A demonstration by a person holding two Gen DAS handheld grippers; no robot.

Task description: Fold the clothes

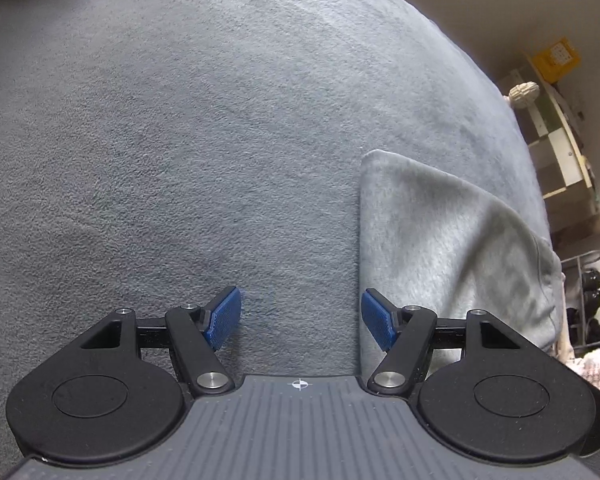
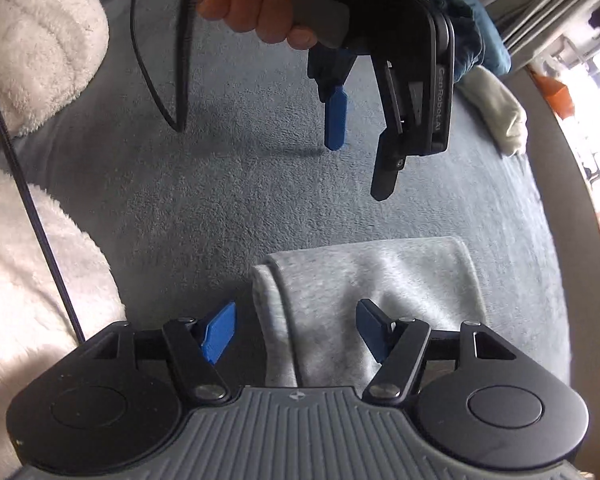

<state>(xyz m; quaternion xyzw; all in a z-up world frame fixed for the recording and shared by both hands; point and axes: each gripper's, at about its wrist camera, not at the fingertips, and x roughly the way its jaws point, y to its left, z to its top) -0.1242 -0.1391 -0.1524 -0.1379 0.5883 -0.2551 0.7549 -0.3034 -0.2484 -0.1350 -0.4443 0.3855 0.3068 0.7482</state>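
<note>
The left hand-held gripper (image 1: 302, 318) has its jaws apart with nothing between them; only bare blanket (image 1: 180, 140) shows in the gap. Just to its right lies the grey garment (image 1: 440, 240), folded, its edge running past the right pad (image 1: 376, 320) but not gripped. Ahead of this gripper the blanket stretches clear; shelves (image 1: 560, 140) stand far off to the right.

The right hand-held gripper (image 2: 296, 334) also has its jaws apart. The garment's (image 2: 372, 276) folded edge lies under the gap between them, with no pad pressing on it. Beyond it, across open blanket (image 2: 240, 184), the left gripper (image 2: 360, 136) hangs above the bed, held by a hand (image 2: 260, 4), with a cable (image 2: 156, 60) dangling beside it. A white fleece (image 2: 28, 40) lies to the left of the right gripper, and a pale cloth (image 2: 500, 116) far off to the right.

Risks, as I judge them: the garment is thick and doubled, so a pinch at the rolled edge may catch only the top layer and pull the fold open. The left gripper sits off the cloth, so a lift by the right alone would let the far side sag and skew. The loose cable could drag across the garment and ruck it. The fleece close by might be snagged instead.
</note>
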